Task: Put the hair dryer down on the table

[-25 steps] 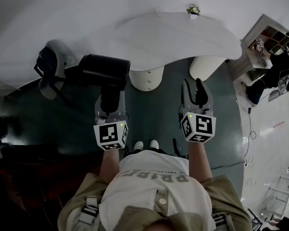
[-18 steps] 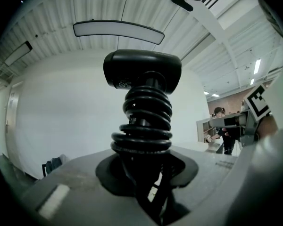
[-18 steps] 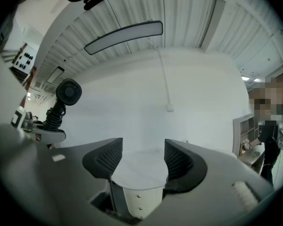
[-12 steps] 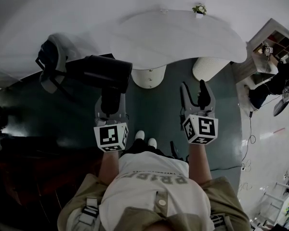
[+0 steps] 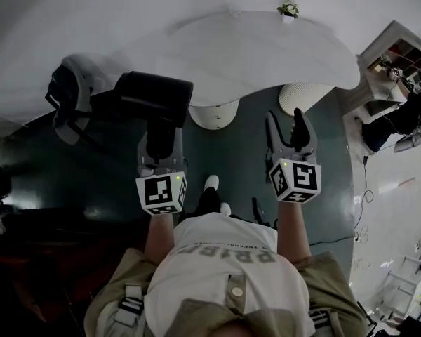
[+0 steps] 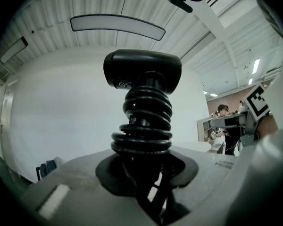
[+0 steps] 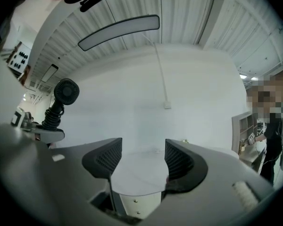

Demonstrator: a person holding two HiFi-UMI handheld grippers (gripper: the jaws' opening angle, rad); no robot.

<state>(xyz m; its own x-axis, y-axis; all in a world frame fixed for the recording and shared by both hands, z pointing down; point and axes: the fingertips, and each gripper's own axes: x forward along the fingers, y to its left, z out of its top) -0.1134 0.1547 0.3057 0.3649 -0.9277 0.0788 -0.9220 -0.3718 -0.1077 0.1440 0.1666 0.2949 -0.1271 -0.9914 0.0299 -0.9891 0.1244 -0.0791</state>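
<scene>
Black hair dryer [image 5: 153,98] clenched by left gripper [image 5: 160,144], seemingly at handle, right gripper [image 5: 285,122] newly opened, empty

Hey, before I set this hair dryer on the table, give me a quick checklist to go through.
1. Grip: ok, left gripper shut on the hair dryer handle.
2. Dryer above table: not ok, appears short of its near edge.
3. Landing spot: ok, bare but for a potted plant at far edge.
4. Other hand: ok, right gripper jaws just opened wider, nothing between.
</scene>
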